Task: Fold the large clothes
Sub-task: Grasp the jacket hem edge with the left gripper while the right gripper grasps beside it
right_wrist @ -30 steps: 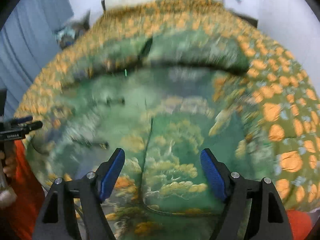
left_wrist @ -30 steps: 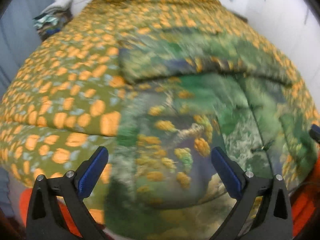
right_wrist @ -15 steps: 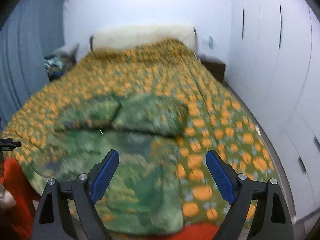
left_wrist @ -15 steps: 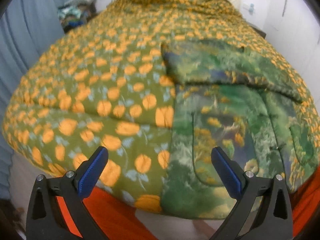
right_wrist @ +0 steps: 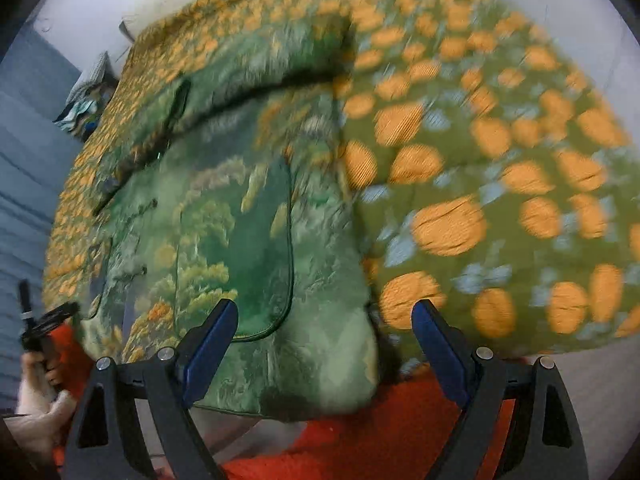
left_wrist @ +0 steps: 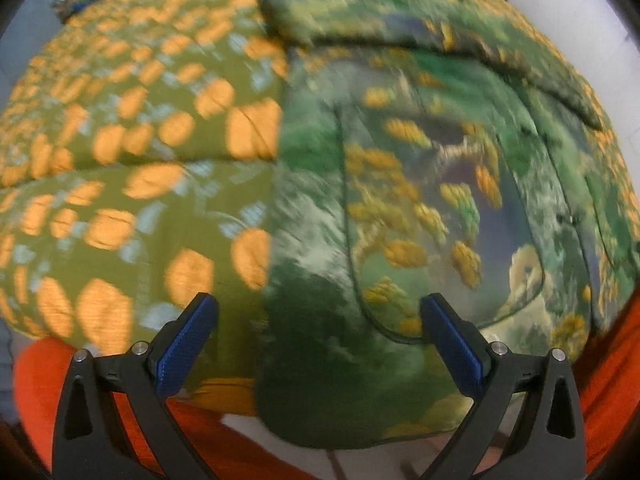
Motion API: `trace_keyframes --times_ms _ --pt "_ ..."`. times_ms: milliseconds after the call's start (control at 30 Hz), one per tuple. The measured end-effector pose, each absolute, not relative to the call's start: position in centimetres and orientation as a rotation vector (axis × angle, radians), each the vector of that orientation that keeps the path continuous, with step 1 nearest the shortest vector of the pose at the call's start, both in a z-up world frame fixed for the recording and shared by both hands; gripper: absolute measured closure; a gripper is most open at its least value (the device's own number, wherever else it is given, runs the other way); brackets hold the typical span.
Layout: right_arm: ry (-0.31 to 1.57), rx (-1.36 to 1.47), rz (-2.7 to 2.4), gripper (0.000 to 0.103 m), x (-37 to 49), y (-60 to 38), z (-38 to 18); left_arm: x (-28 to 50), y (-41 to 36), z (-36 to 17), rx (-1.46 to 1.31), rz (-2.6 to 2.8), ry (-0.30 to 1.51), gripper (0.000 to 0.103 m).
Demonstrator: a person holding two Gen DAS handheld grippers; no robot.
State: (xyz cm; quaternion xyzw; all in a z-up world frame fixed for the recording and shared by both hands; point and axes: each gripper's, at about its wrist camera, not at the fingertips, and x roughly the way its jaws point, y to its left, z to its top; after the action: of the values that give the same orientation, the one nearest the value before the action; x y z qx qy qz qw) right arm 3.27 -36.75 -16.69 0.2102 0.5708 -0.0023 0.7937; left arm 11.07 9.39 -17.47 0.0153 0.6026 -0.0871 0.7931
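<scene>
A large green garment with a yellow tree print and pockets lies spread on the bed, its hem hanging over the near edge. Its upper part is folded across the far side. It also shows in the right wrist view. My left gripper is open and empty, close above the garment's lower left corner. My right gripper is open and empty, close above the lower right corner. Both views are motion-blurred.
The bed is covered by an olive quilt with orange spots, also in the right wrist view. An orange-red sheet hangs below the bed edge. A pile of clothes lies at the far left. The other hand-held gripper shows at left.
Both grippers pulled back and up half a second ago, then came down close to the garment's near corners. Their jaws stayed open.
</scene>
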Motion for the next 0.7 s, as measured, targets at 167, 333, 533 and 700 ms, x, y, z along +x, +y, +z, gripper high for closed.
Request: trace_keyframes --times_ms 167,333,533,700 --pt "1.409 0.384 0.165 0.027 5.2 -34.4 -19.6 10.1 8.5 -17.7 -0.009 -0.281 1.338 0.003" --pt "1.397 0.385 0.21 0.071 4.8 -34.1 -18.3 8.9 8.3 -17.8 0.007 -0.268 1.399 0.03" --pt "1.305 0.471 0.223 0.085 4.2 -33.5 -15.3 8.7 9.9 -15.6 -0.064 -0.246 1.4 0.091" --pt "1.247 0.504 0.258 0.088 4.2 -32.5 -12.4 7.2 10.7 -12.9 -0.06 -0.288 1.363 0.092"
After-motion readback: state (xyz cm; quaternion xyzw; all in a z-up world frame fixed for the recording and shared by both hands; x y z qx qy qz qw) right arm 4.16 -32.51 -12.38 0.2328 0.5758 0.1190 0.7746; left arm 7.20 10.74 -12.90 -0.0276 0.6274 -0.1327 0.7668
